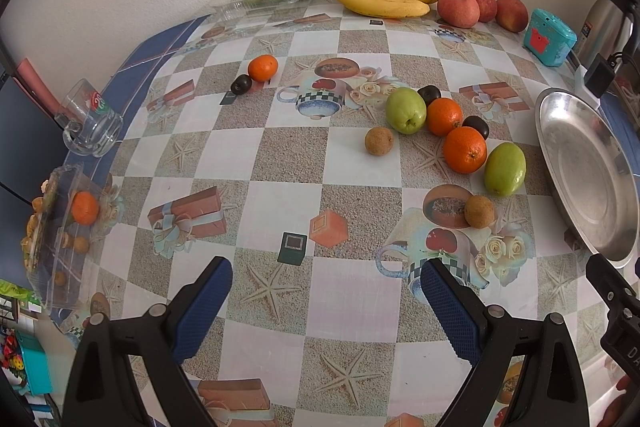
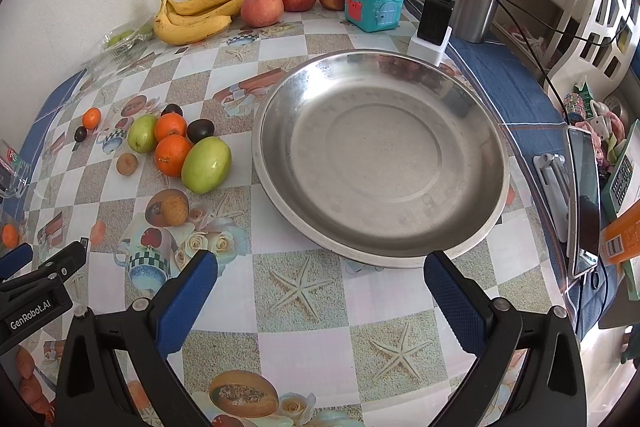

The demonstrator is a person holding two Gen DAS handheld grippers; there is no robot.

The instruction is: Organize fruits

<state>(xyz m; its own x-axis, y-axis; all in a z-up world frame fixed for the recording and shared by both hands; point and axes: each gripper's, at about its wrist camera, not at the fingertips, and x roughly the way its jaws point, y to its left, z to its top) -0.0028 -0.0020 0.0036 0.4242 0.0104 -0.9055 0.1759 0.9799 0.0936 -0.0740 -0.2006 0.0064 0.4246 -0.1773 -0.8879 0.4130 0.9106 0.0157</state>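
While both claws hang above the checkered, picture-printed surface with fingers spread wide and nothing between them, the loose fruit lies in a cluster: two round oranges, two green oval fruits, dark plums and small brown round fruits. This cluster sits just left of the empty round steel dish. The left claw faces the cluster; the right claw faces the dish. Yellow bananas and red apples rest by the wall.

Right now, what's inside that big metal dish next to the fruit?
Nothing: the steel dish shows only its bare, scuffed bottom and reflections. Every loose fruit, like the nearest green fruit, sits outside it on the tablecloth. Whatever lies beneath the dish is covered.
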